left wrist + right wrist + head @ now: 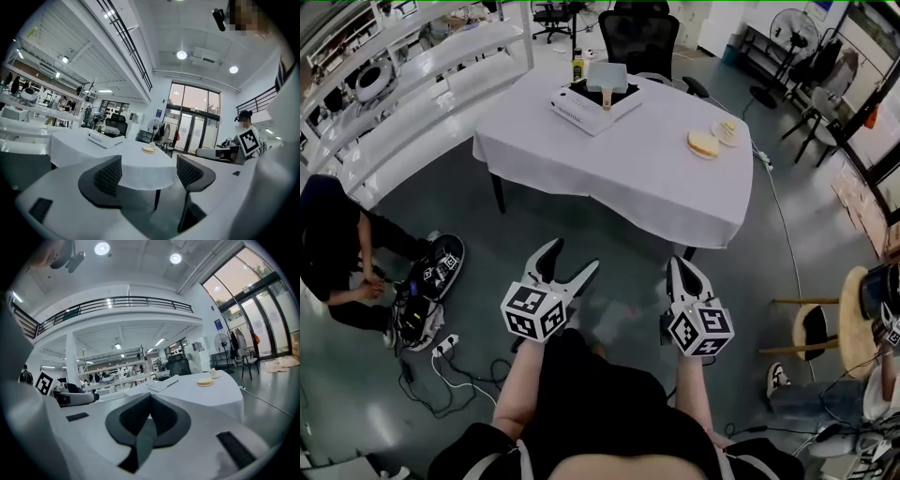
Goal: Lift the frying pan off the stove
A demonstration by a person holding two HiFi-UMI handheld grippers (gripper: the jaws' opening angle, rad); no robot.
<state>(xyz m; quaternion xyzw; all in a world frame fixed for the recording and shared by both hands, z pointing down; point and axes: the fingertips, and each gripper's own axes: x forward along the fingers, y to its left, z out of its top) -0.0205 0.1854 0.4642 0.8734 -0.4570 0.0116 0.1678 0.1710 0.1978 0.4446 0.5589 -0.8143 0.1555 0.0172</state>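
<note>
Across the room a table under a white cloth [609,178] carries a flat white stove [581,111] at its far side. On the stove sits a pale, squarish frying pan [607,75] with a light handle. Both grippers hang over the floor near my body, well short of the table. My left gripper [572,258] is open with nothing between its jaws; in its own view the left gripper [149,176] frames the table and stove [105,138]. My right gripper [680,264] is shut on nothing, as the right gripper view [150,411] confirms.
Plates of bread [703,143] lie on the table's right side. A black office chair [637,33] stands behind the table. A person crouches at the left [333,248] beside gear and cables on the floor. A stool [811,328] is at the right, and white shelves [412,66] run along the left.
</note>
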